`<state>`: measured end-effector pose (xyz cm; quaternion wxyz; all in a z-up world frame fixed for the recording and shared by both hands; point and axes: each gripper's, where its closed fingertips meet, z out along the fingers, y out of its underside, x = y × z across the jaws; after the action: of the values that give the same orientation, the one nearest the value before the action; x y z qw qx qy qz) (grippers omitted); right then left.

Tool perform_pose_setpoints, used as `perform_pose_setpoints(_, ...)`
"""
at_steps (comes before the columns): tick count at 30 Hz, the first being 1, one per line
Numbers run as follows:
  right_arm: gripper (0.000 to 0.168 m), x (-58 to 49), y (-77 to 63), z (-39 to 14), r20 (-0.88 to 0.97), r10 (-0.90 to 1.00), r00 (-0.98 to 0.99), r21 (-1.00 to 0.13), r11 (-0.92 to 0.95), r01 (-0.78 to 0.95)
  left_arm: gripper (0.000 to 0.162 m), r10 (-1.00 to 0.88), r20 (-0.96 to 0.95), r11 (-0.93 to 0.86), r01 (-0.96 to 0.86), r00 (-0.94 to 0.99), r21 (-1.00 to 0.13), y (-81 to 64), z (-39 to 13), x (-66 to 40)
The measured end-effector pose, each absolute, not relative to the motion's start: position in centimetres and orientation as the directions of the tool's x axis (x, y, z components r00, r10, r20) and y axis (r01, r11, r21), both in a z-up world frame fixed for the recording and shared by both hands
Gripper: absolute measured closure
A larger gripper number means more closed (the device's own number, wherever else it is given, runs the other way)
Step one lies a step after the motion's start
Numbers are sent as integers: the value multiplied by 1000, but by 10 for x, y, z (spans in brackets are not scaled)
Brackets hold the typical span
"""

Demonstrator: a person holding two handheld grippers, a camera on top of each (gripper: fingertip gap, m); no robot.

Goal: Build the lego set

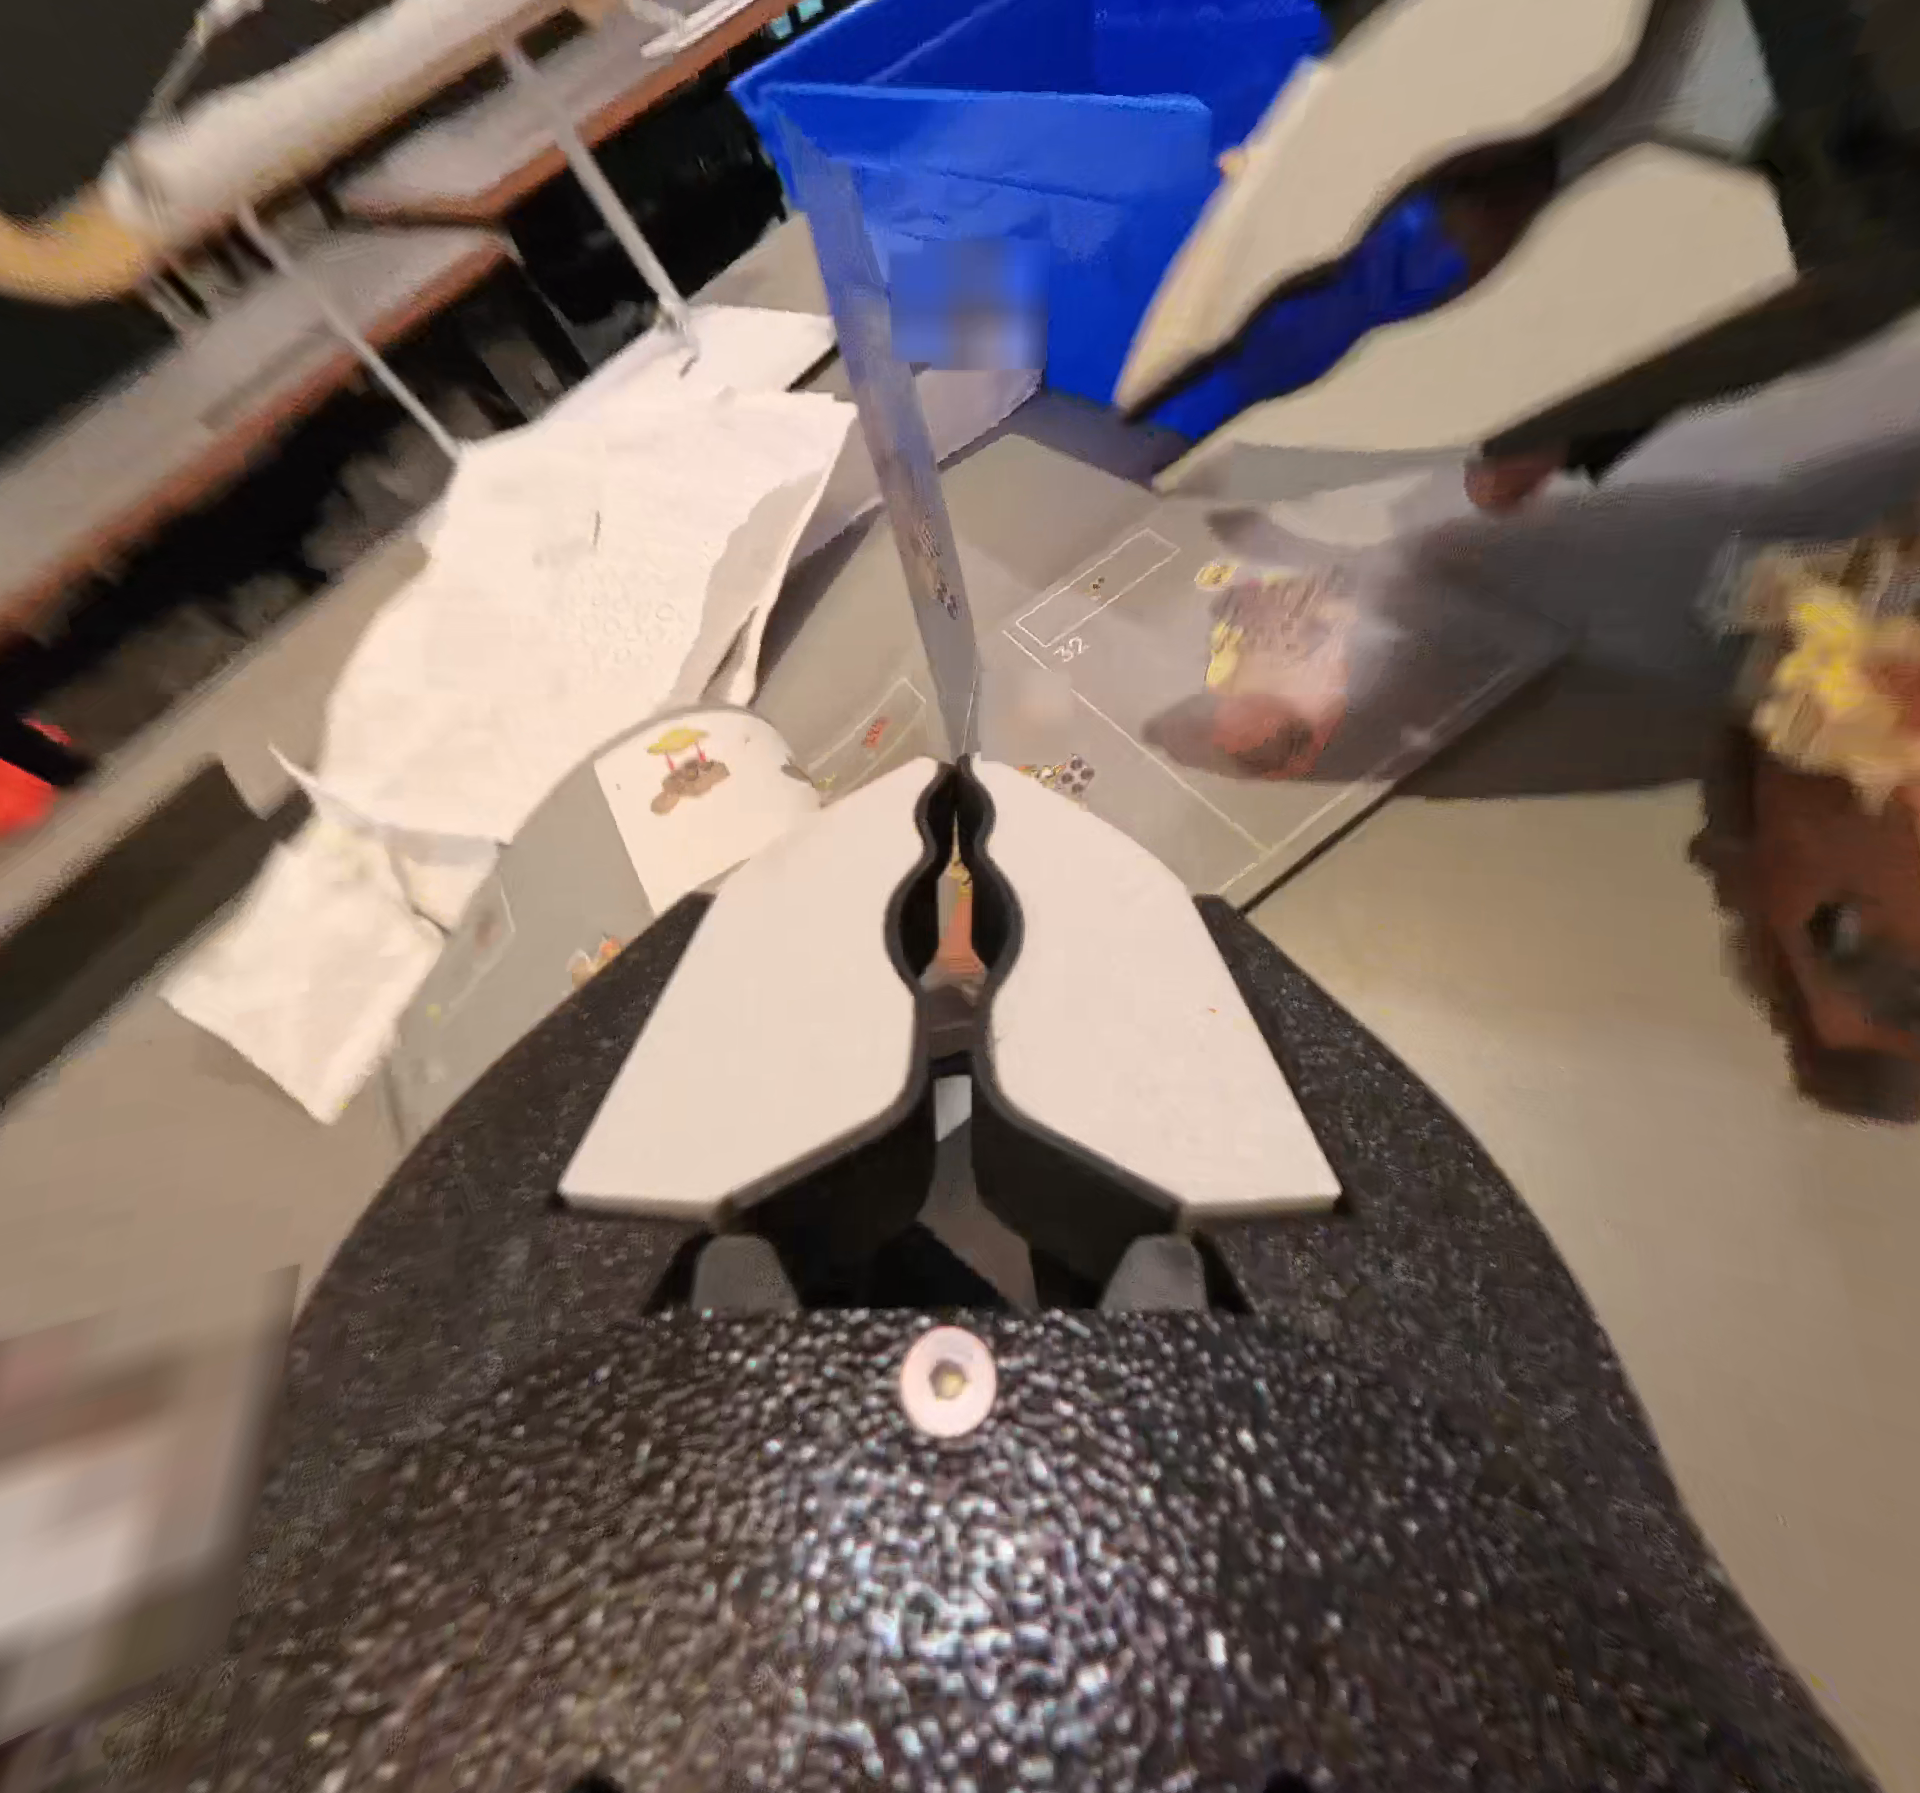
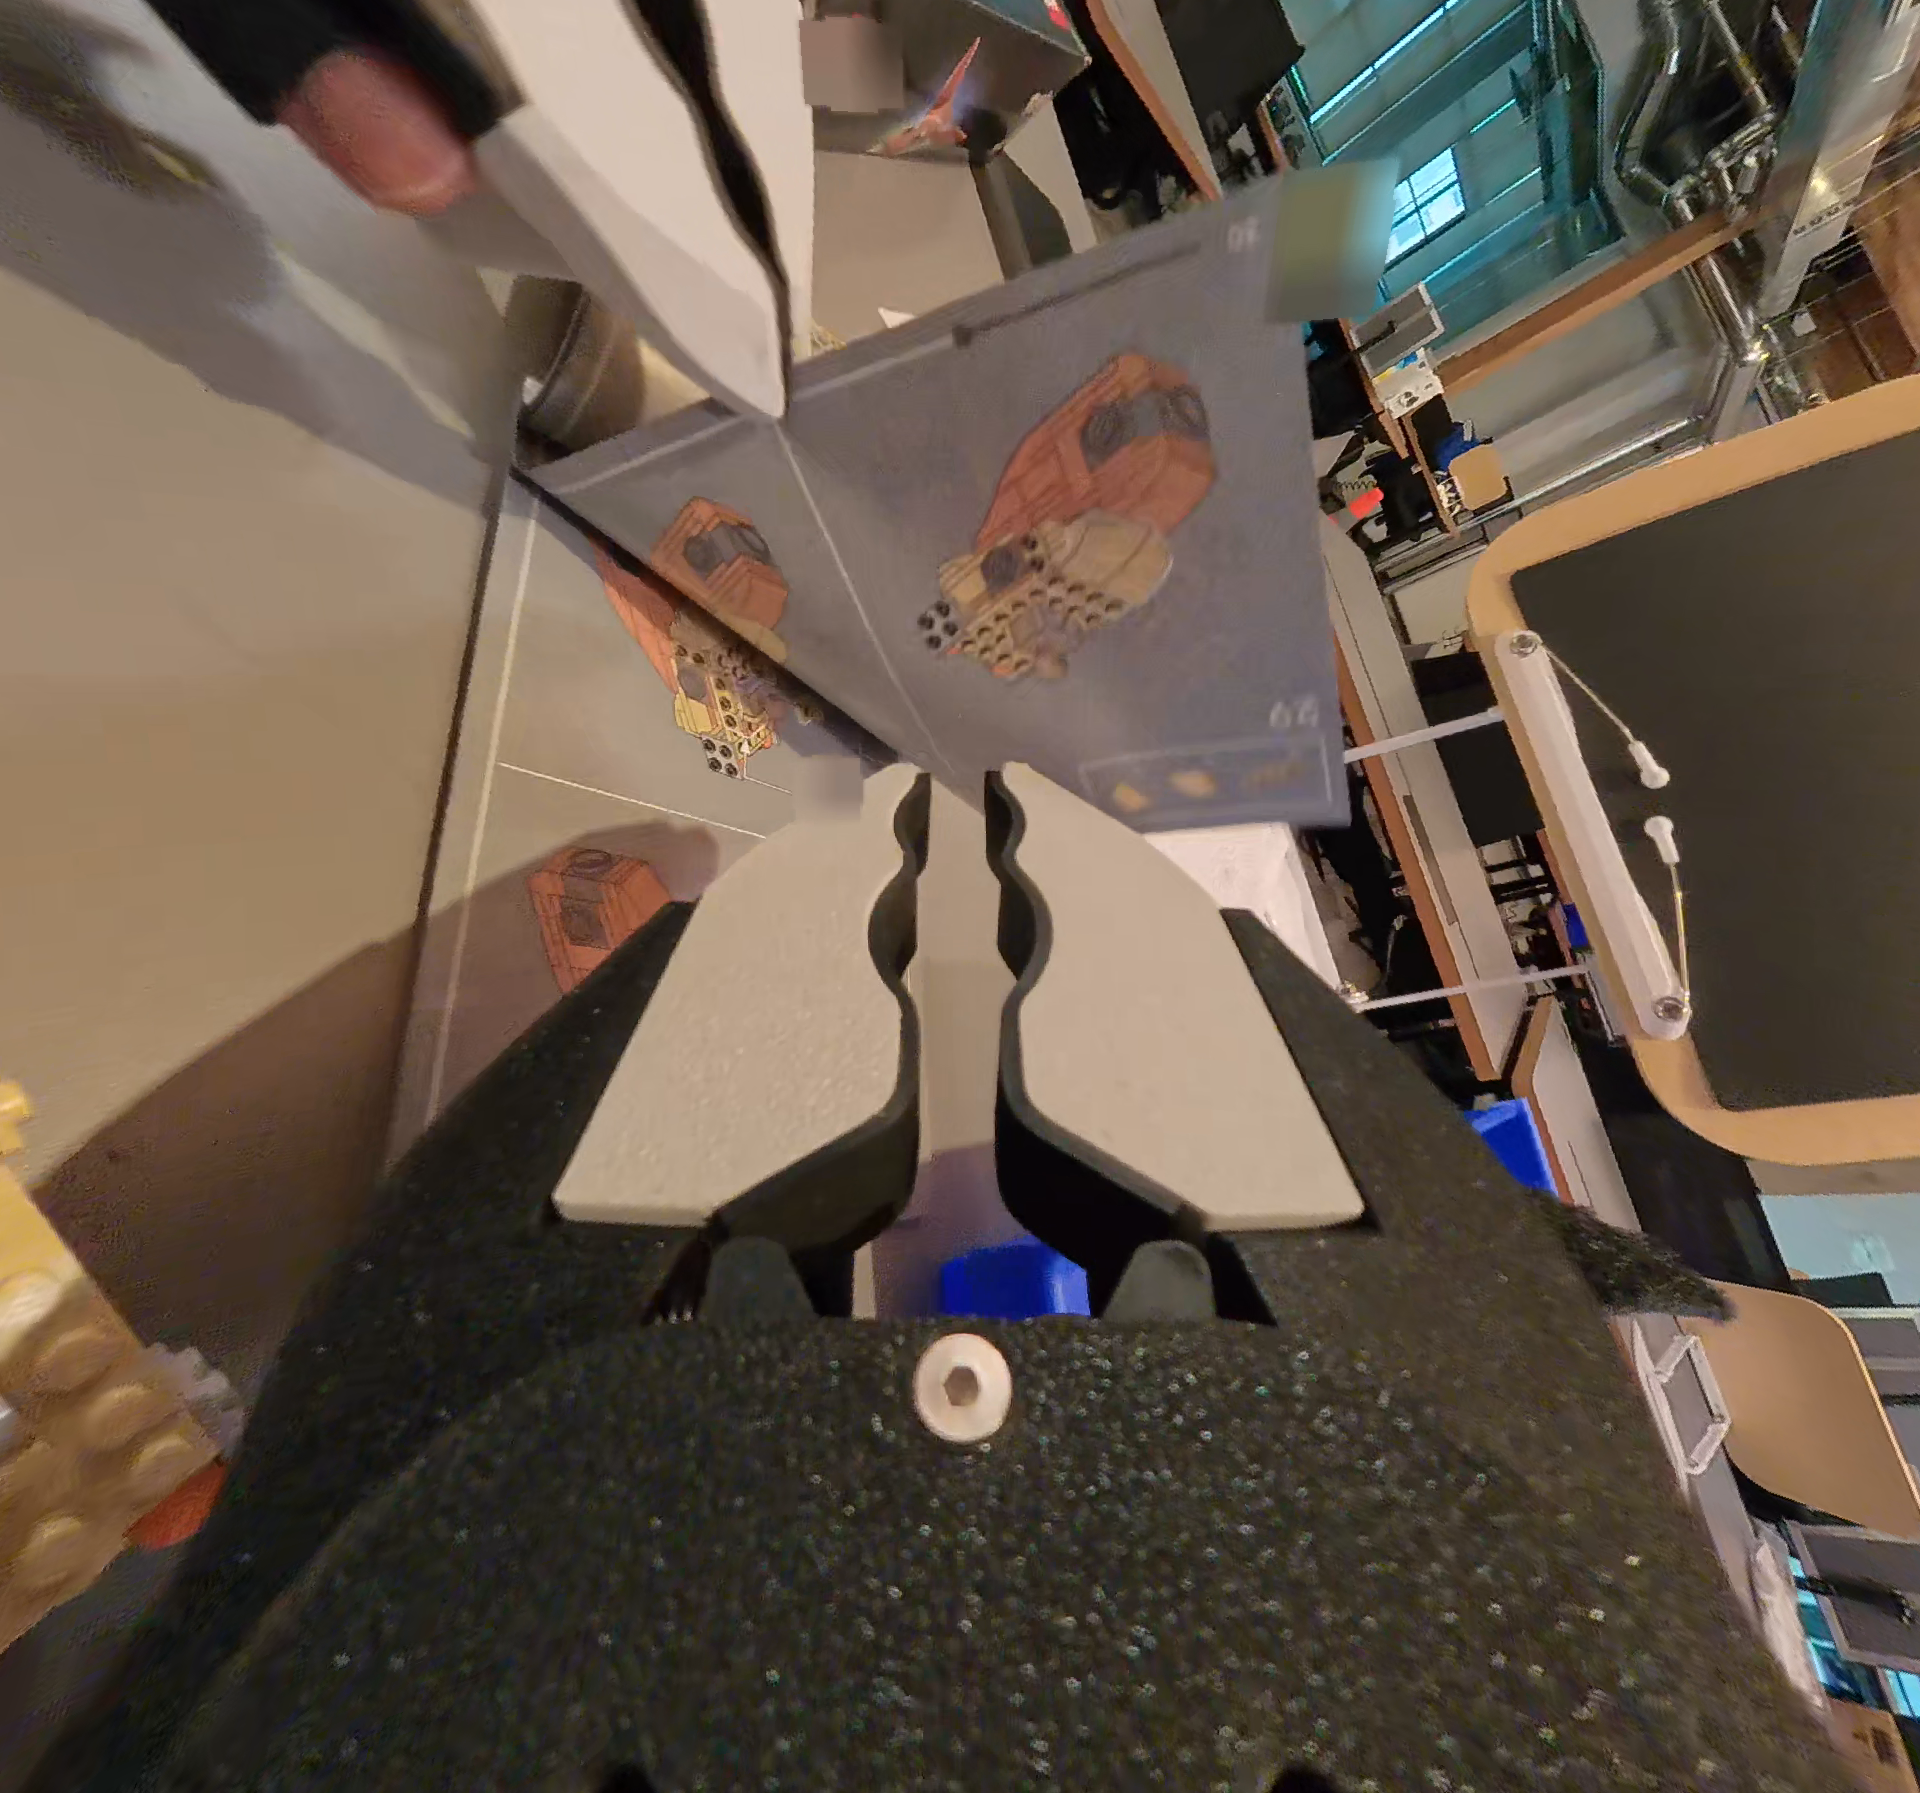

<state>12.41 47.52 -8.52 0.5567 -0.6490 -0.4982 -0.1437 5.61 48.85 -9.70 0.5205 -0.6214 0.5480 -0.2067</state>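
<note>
Glossy grey instruction-booklet page [image 2: 1039,600] stands lifted off the bench [image 1: 1455,1016] — left tongs [image 1: 961,769] pinching its edge; right tongs [image 2: 951,787] slightly spread, empty. Turn slowly, keep the pinch light — thin paper likely tears.

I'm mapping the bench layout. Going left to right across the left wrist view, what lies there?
White paper sheets → lifted manual page pinched in the left tongs → right tongs → brown lego model.
</note>
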Motion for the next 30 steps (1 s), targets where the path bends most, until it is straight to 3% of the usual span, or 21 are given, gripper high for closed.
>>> perform_pose_setpoints(3, 159, 128, 473, -90, 778, 459, 430, -543, 146, 827, 162, -785, -593, 419, -550, 180, -722, 473, -103, 65)
perform_pose_setpoints(6, 159, 138, 464, -99, 856, 390, 340, -437, 194, 878, 162, -720, -688, 525, -576, 90, -626, 460, -114, 74)
perform_pose_setpoints(10, 161, 143, 453, -122, 884, 406, 232, -346, 233, 909, 162, -685, -727, 565, -593, 50, -573, 455, -121, 80)
perform_pose_setpoints(20, 161, 145, 456, -121, 857, 432, 280, -406, 232, 884, 162, -646, -762, 590, -604, 46, -536, 456, -121, 81)
perform_pose_setpoints(24, 161, 146, 459, -116, 851, 423, 312, -429, 215, 877, 162, -714, -686, 495, -591, 141, -637, 465, -117, 78)
perform_pose_setpoints(27, 161, 141, 467, -106, 837, 423, 347, -461, 204, 863, 162, -828, -462, 265, -504, 319, -822, 484, -105, 66)
perform_pose_setpoints(30, 161, 127, 478, -97, 768, 486, 417, -549, 164, 819, 162, -848, -208, 8, -379, 488, -925, 511, -99, 43)
